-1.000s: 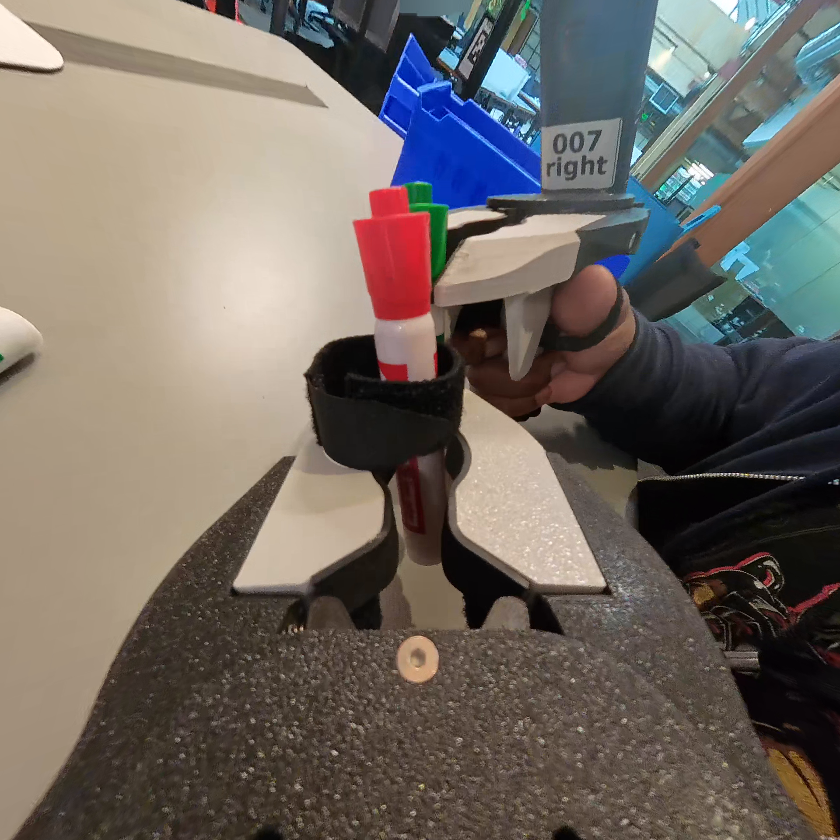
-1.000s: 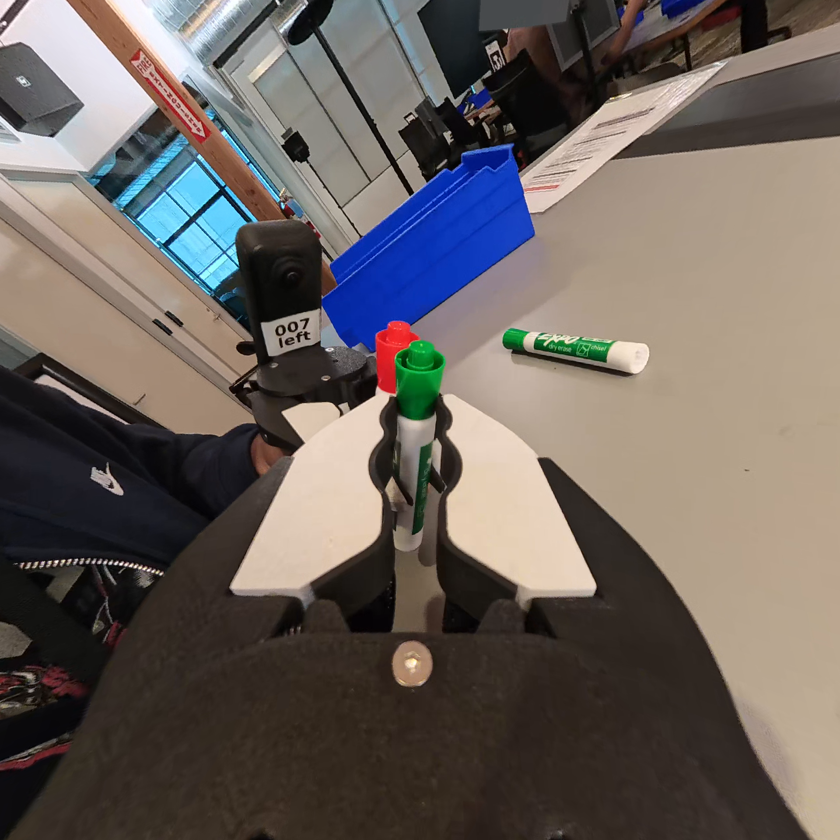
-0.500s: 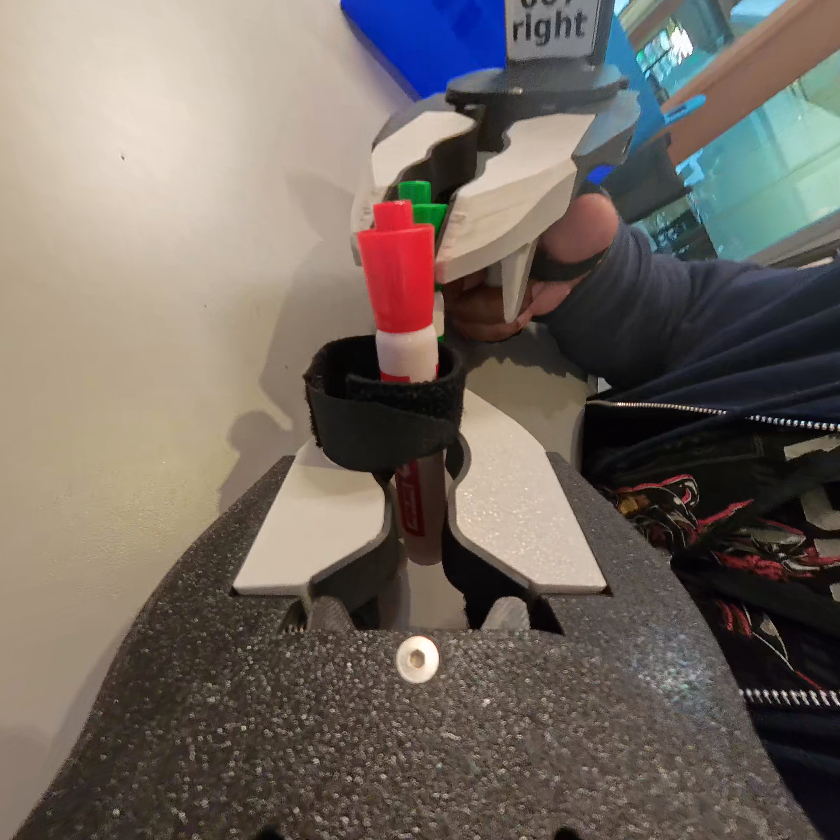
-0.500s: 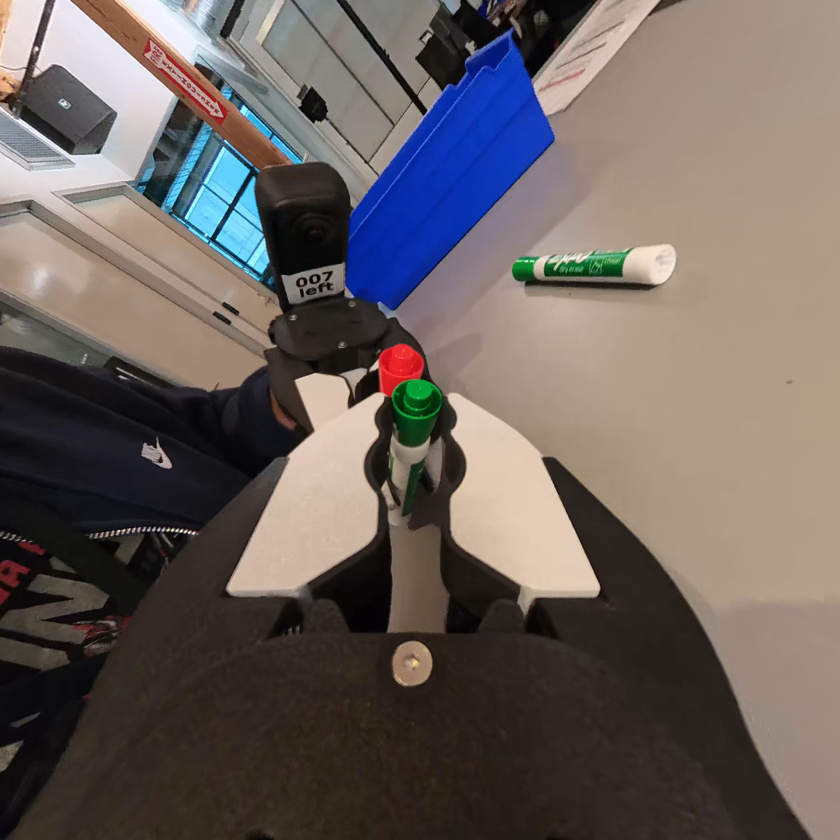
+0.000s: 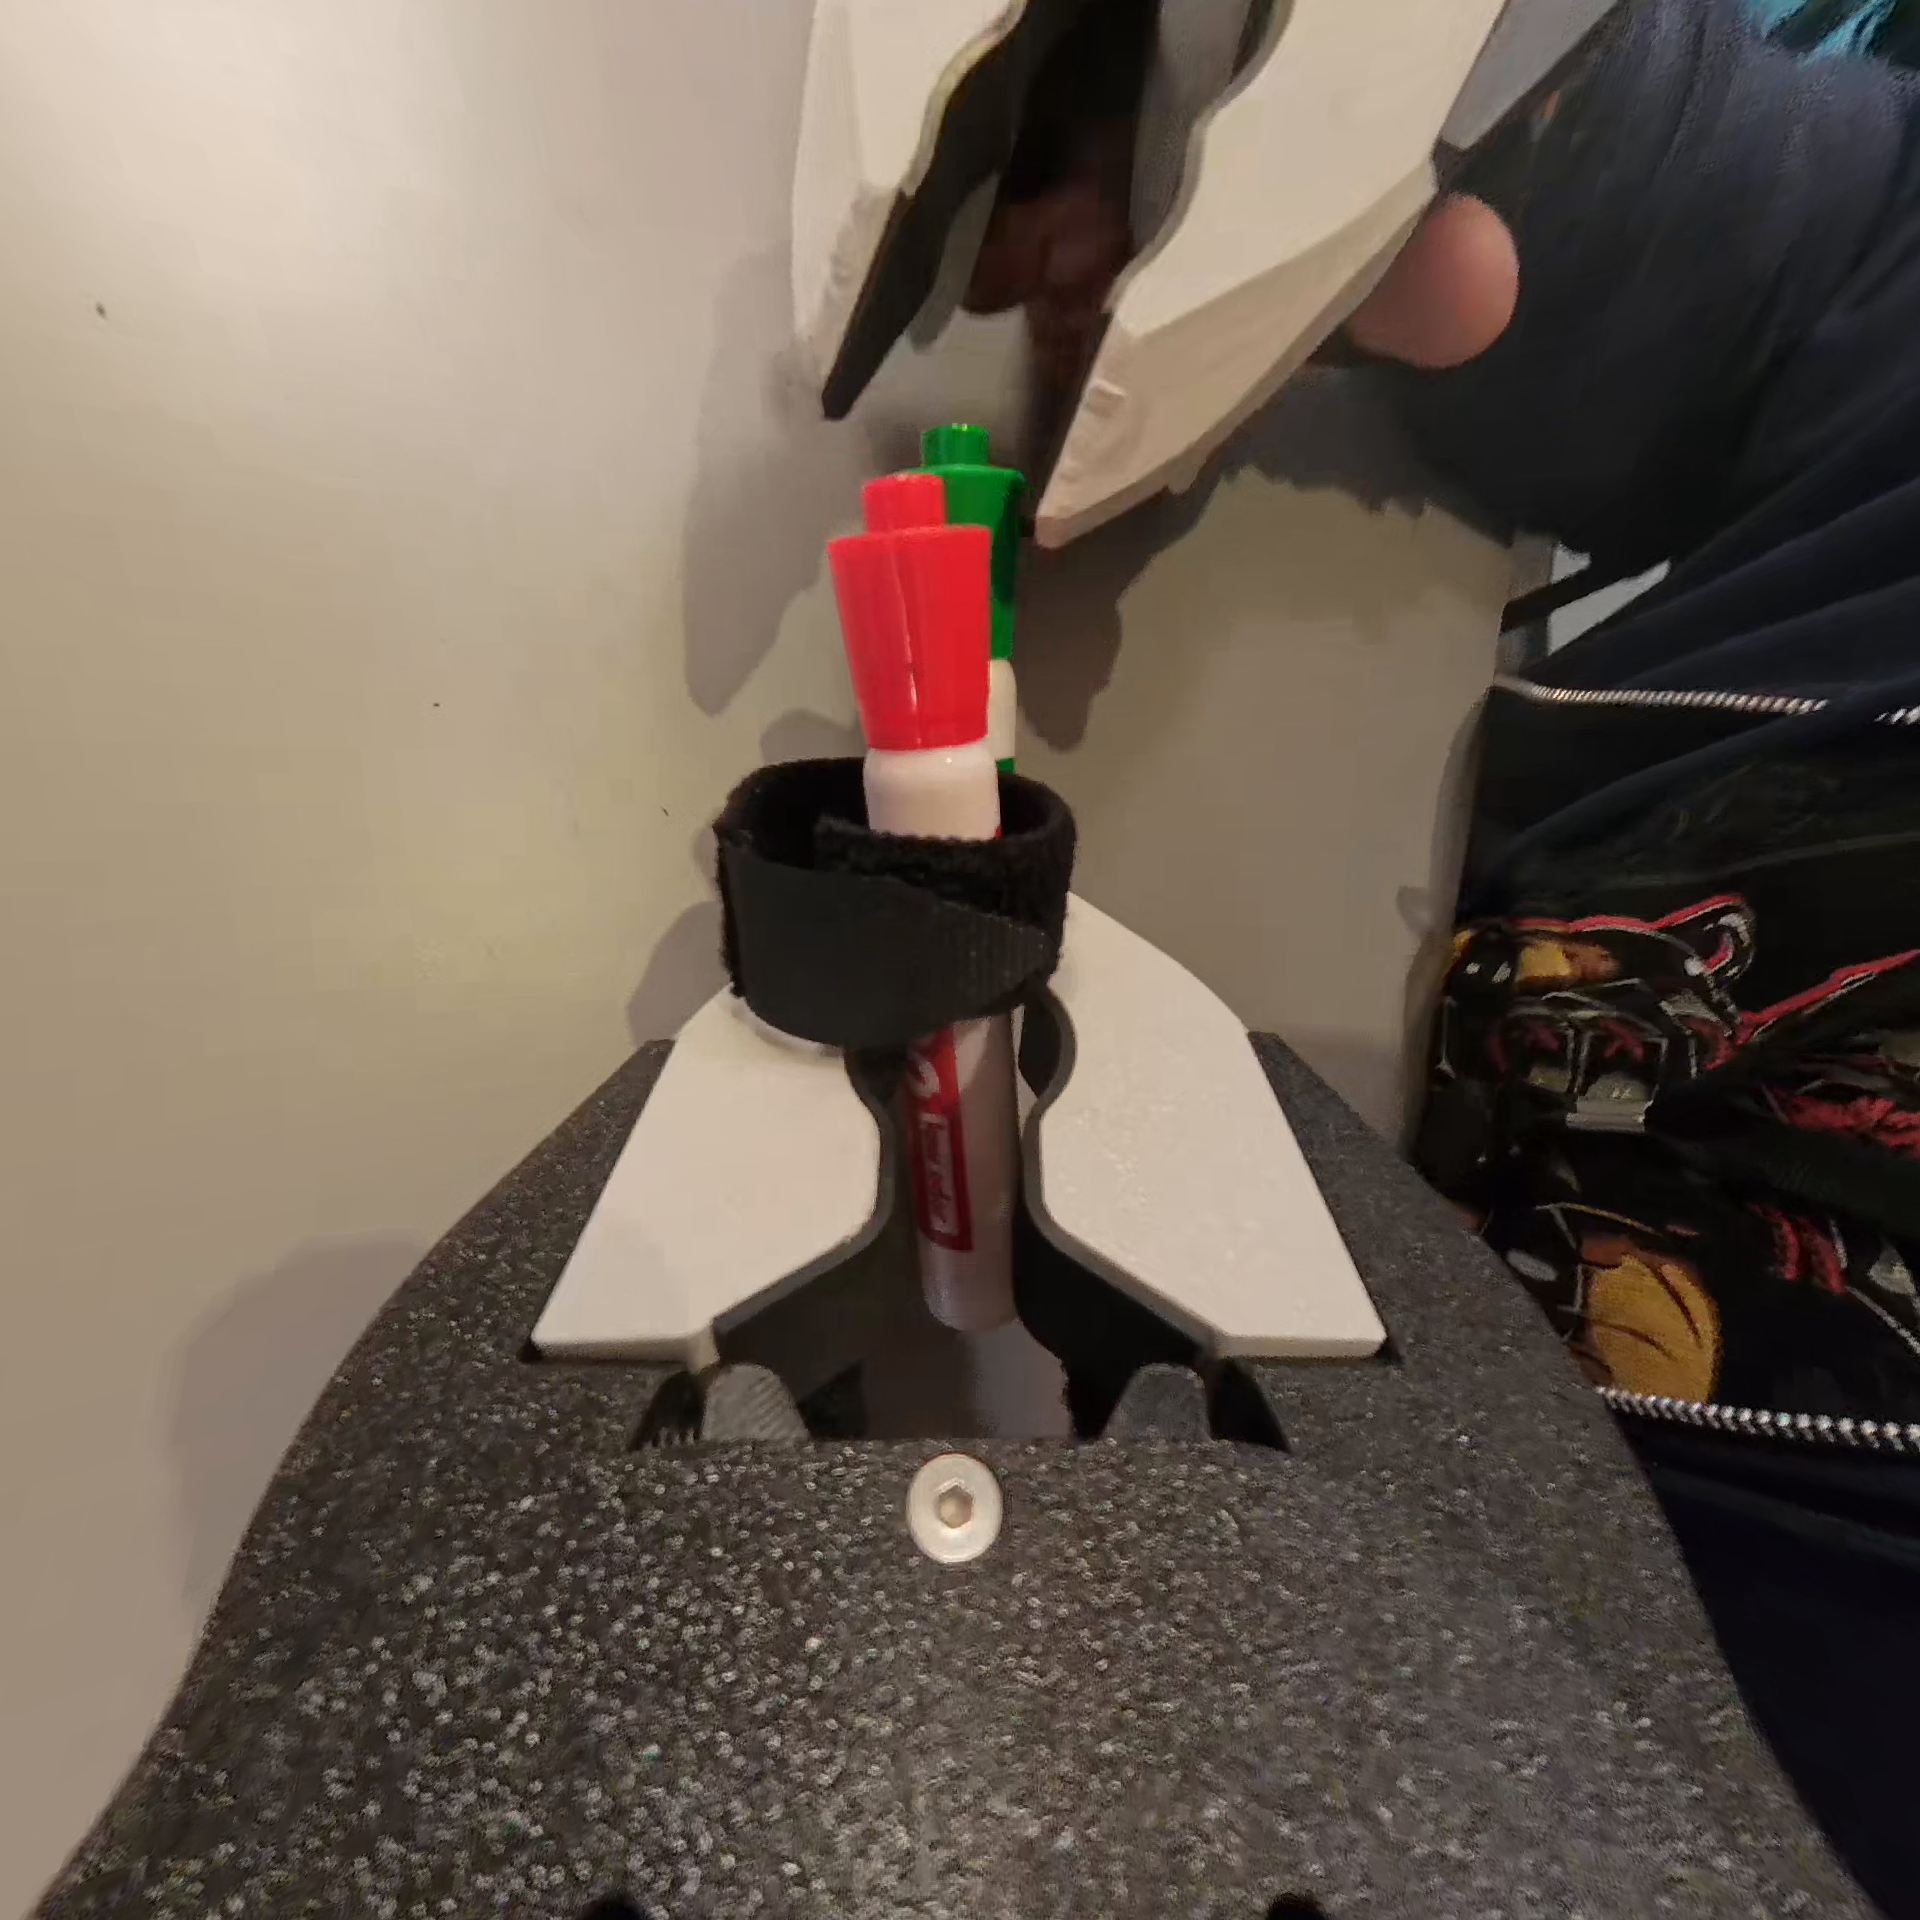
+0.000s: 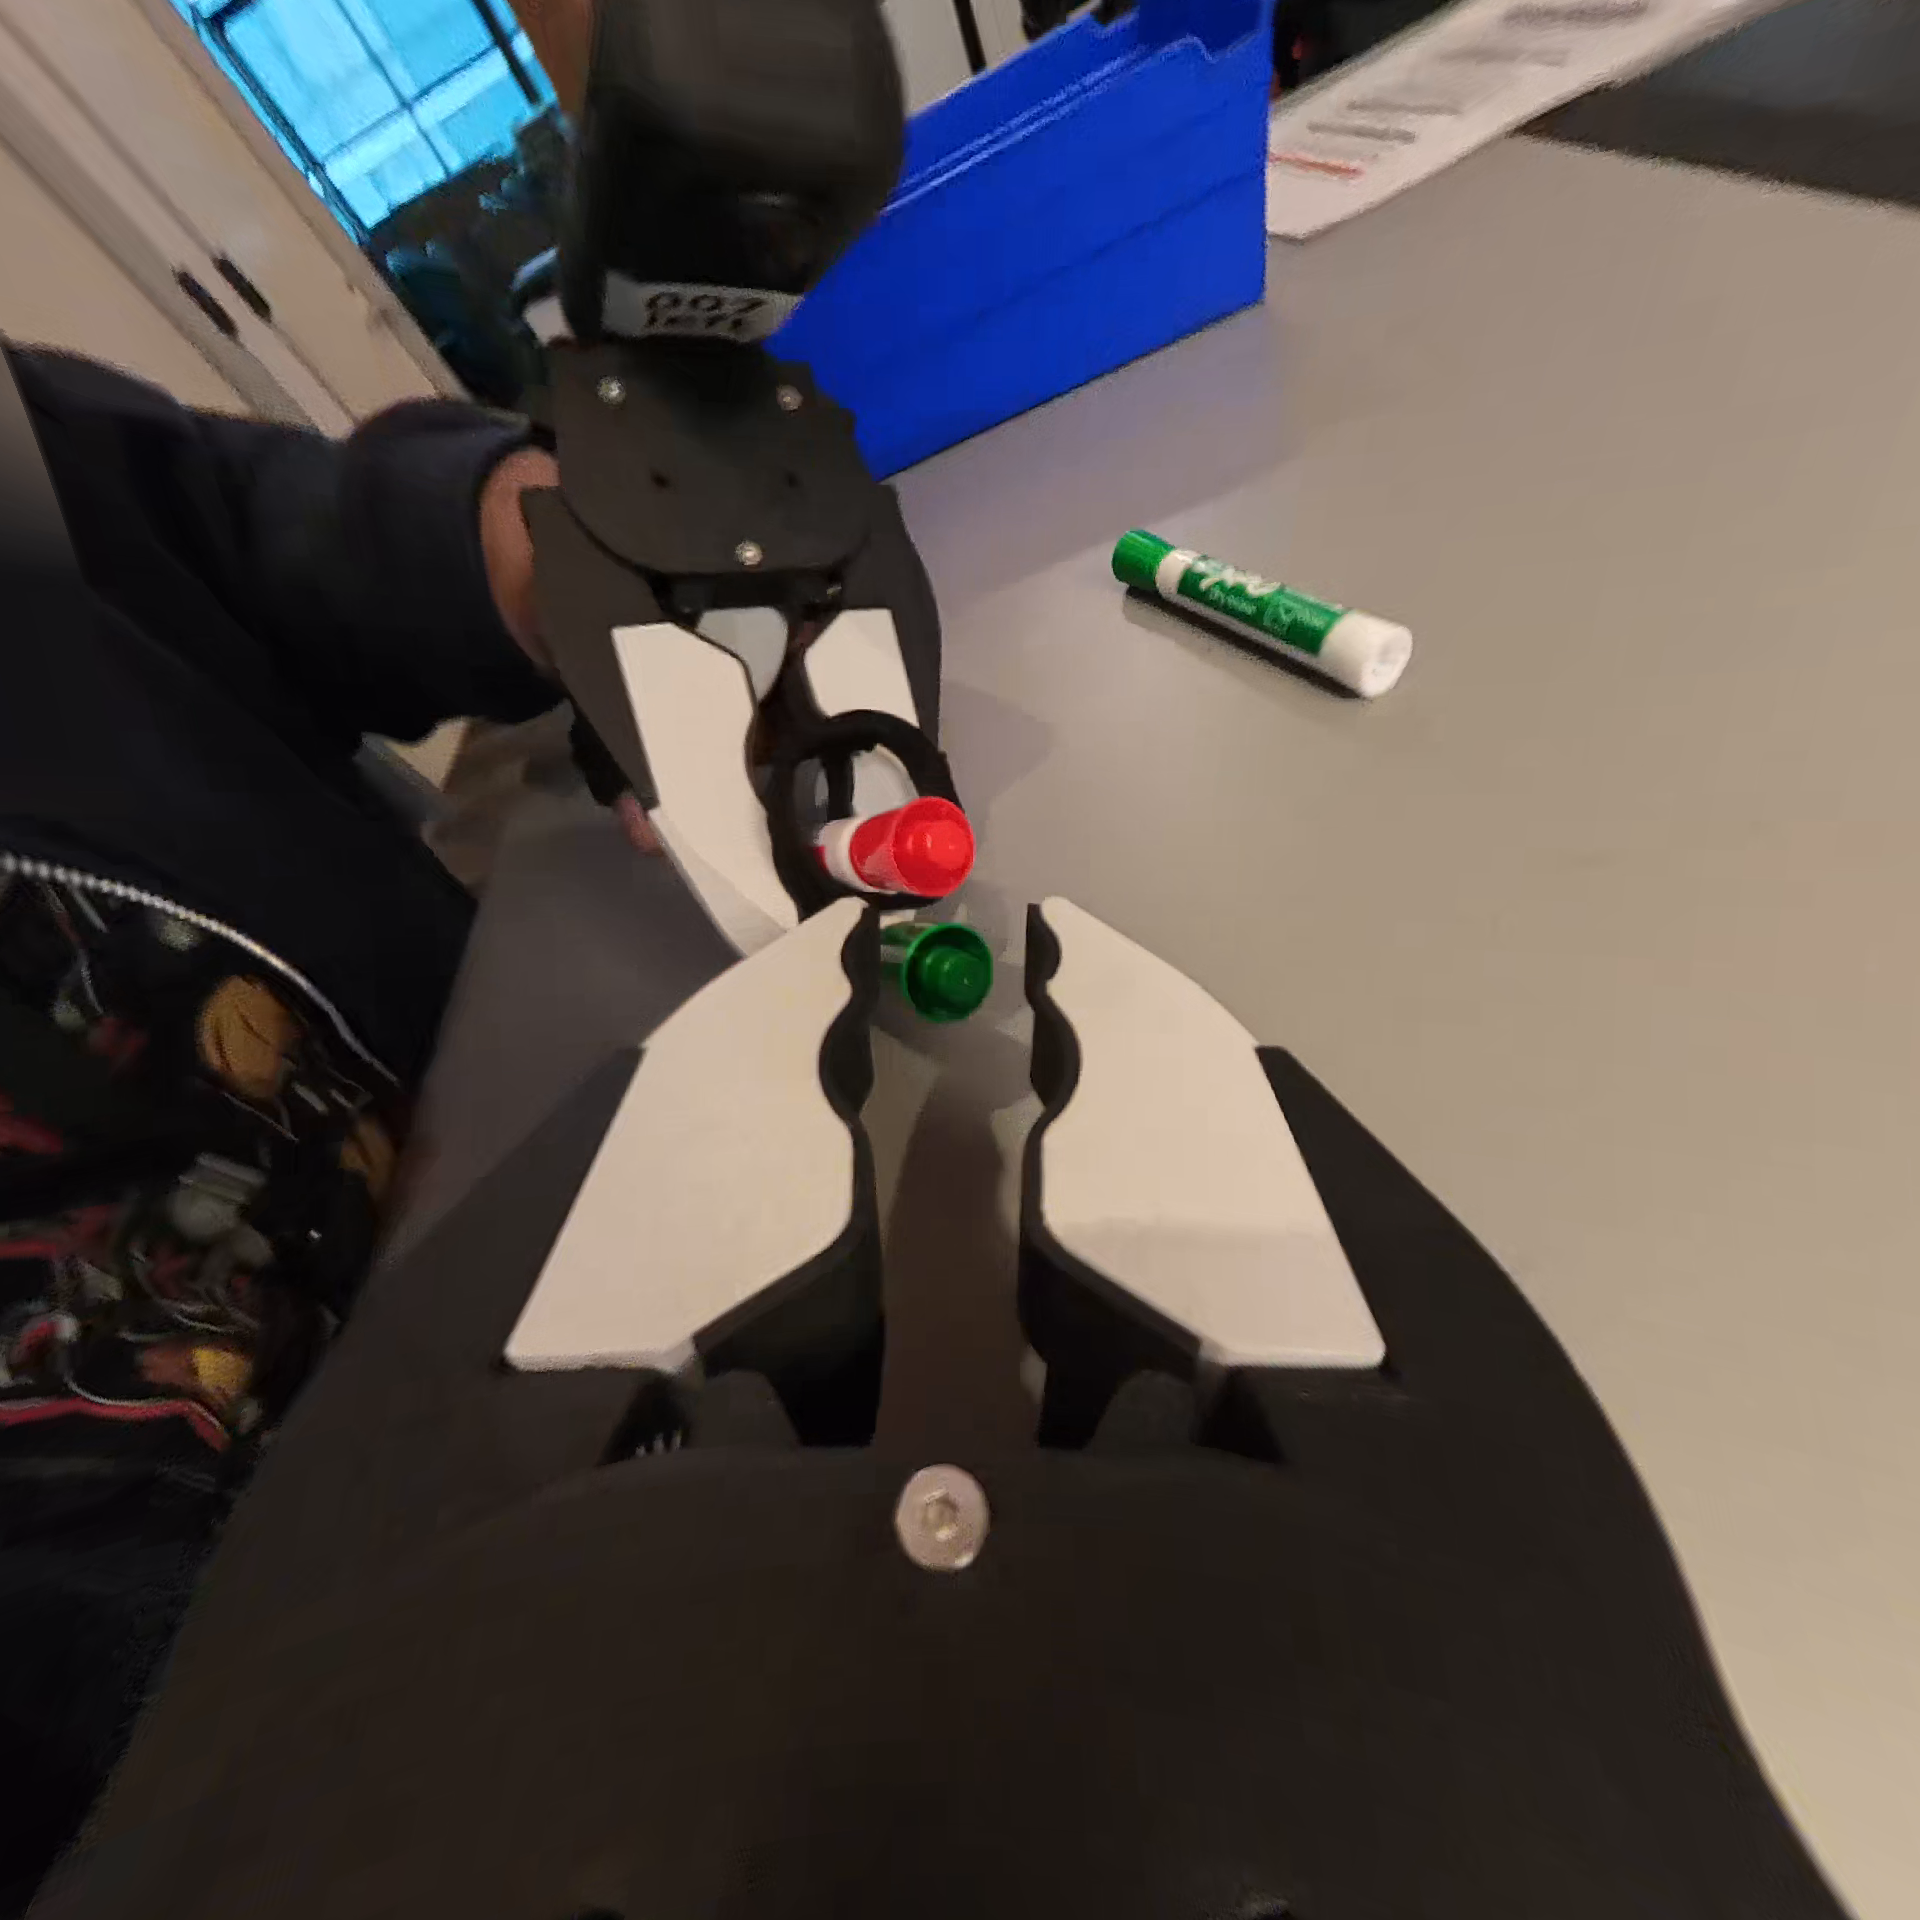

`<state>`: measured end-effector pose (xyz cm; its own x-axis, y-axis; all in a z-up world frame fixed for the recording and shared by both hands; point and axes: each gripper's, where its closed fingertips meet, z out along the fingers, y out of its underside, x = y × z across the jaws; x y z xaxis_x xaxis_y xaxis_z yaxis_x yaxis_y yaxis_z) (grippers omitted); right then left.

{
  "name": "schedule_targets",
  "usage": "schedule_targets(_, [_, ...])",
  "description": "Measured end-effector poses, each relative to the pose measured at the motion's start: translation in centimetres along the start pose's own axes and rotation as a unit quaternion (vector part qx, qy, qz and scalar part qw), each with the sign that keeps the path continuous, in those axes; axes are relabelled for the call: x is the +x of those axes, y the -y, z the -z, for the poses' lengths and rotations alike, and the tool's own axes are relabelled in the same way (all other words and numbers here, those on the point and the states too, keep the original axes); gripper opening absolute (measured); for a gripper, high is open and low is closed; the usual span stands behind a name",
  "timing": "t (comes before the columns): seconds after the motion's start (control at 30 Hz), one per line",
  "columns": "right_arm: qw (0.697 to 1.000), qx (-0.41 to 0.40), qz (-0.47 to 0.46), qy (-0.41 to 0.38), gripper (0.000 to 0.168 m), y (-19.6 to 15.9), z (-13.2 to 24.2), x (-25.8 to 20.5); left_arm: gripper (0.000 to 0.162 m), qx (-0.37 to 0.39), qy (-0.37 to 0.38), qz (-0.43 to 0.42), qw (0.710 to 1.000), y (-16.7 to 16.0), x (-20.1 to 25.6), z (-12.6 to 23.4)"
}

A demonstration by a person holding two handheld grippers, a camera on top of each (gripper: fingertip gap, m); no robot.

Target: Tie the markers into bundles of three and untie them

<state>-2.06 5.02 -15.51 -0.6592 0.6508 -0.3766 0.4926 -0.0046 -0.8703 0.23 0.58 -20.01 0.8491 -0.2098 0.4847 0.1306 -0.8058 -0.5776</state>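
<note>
Two grippers work here: the left gripper (image 5: 951, 1049) pinches a red-capped marker (image 5: 925, 665) whose smooth white barrel passes through a loose black hook-and-loop strap (image 5: 894, 925), while the right gripper (image 6: 945, 935) hangs spread and empty above a green-capped marker (image 6: 940, 971), probably free of the loop. Draw the remaining markers out straight; the fuzzy strap snags ribbed caps. A second green marker (image 6: 1262, 613) lies on the grey table (image 6: 1558, 831).

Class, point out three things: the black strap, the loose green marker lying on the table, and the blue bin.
black strap (image 5: 894, 914), left wrist view, front of its band.
loose green marker (image 6: 1262, 611), right wrist view, mid-barrel.
blue bin (image 6: 1049, 270), right wrist view, side wall.
</note>
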Motion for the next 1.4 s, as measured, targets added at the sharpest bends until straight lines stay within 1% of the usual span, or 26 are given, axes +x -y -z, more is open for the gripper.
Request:
schedule_targets(0.1, [0.995, -0.001, 0.096, 0.005, 0.028, 0.4, 0.0, -1.1, 0.019, -0.036, 0.010, -0.030, 0.999, -0.4, 0.1, -0.1])
schedule_targets(0.17, [0.993, -0.007, 0.118, 0.019, 0.030, 0.3, -0.4, -1.7, 0.019, -0.059, 0.018, -0.053, 0.997, -0.6, 0.2, -0.2])
schedule_targets(0.27, [0.993, -0.027, 0.107, 0.036, 0.030, -0.5, -1.2, -1.9, 0.019, -0.084, 0.026, -0.082, 0.993, -0.9, 0.5, -0.3])
schedule_targets(0.3, [0.993, -0.032, 0.102, 0.045, 0.028, -0.8, -1.3, -2.1, 0.019, -0.092, 0.025, -0.086, 0.992, -1.0, 0.6, -0.3])
schedule_targets(0.33, [0.993, -0.036, 0.099, 0.051, 0.022, -1.1, -1.5, -2.3, 0.019, -0.099, 0.026, -0.090, 0.991, -1.2, 0.6, -0.4])
schedule_targets(0.43, [0.993, -0.046, 0.095, 0.052, 0.021, -1.4, -1.4, -2.3, 0.019, -0.107, 0.033, -0.097, 0.989, -1.4, 0.4, -0.3])
schedule_targets(0.83, [0.994, -0.035, 0.080, 0.058, 0.020, -1.3, -0.5, -2.0, 0.019, -0.123, 0.062, -0.113, 0.984, -1.6, -0.6, 0.4])
schedule_targets(0.87, [0.995, -0.034, 0.079, 0.058, 0.021, -1.3, -0.5, -2.0, 0.019, -0.127, 0.064, -0.114, 0.983, -1.6, -0.7, 0.4])
schedule_targets(1.0, [0.995, -0.041, 0.070, 0.054, 0.035, -1.5, -0.3, -1.7, 0.019, -0.141, 0.067, -0.119, 0.981, -1.8, -0.9, 0.6])
schedule_targets(1.13, [0.995, -0.063, 0.055, 0.055, 0.037, -2.3, 0.1, -1.4, 0.019, -0.144, 0.064, -0.125, 0.980, -1.5, -0.7, 0.7])
schedule_targets(1.27, [0.992, -0.086, 0.059, 0.074, 0.031, -3.0, -0.1, -2.2, 0.019, -0.147, 0.060, -0.131, 0.979, -1.1, -0.4, 0.9])
schedule_targets(1.37, [0.992, -0.086, 0.067, 0.063, 0.020, -3.0, -0.3, -2.2, 0.019, -0.153, 0.056, -0.134, 0.977, -1.1, -0.2, 0.9])
schedule_targets(1.4, [0.992, -0.087, 0.063, 0.063, 0.020, -3.0, -0.3, -2.2, 0.019, -0.154, 0.058, -0.135, 0.977, -1.1, -0.2, 0.8])
